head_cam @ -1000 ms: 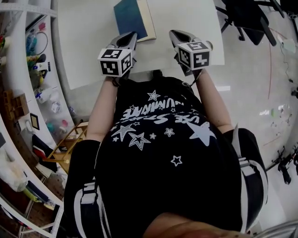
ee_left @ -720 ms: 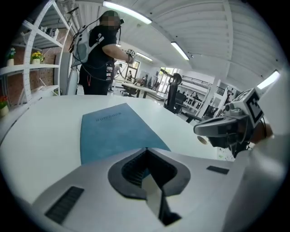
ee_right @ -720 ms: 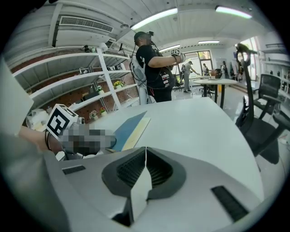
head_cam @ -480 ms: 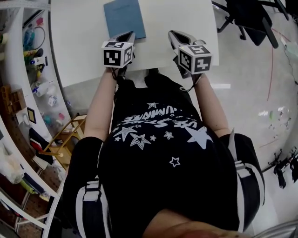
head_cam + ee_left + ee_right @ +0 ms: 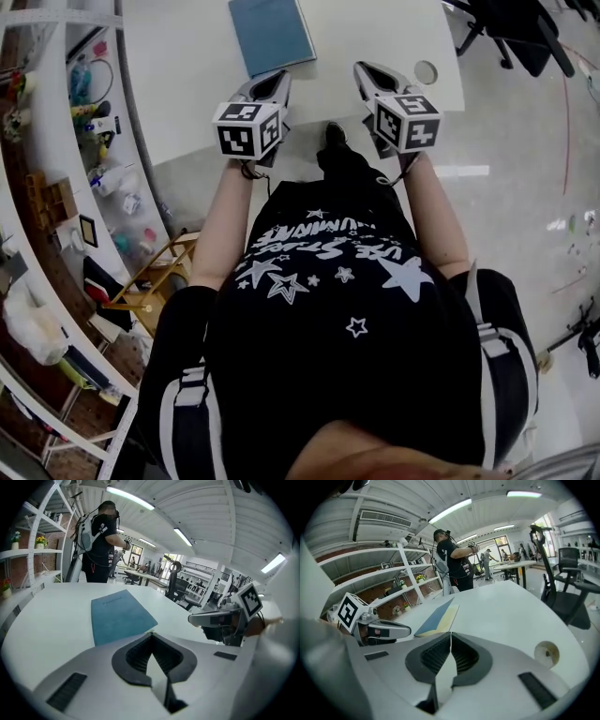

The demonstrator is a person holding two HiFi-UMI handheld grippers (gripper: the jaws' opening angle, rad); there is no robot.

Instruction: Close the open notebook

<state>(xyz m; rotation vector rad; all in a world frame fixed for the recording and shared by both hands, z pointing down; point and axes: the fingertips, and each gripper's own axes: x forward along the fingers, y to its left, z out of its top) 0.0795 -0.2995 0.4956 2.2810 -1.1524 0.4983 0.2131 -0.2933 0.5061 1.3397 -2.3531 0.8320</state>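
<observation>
Notebook [image 5: 273, 34] far edge cropped in head view

The white tabletop [image 5: 187, 84] has a small round disc [image 5: 426, 72] set near its right edge, and a black office chair [image 5: 511, 33] stands on the pale floor [image 5: 525, 159] past its far right corner. To the left, white shelving [image 5: 47, 131] carries bottles and other small items, with a light wooden stool [image 5: 141, 286] on the floor beside it. A person in a black T-shirt [image 5: 101, 538] stands at the far side of the tabletop under strip lights [image 5: 133, 498].
</observation>
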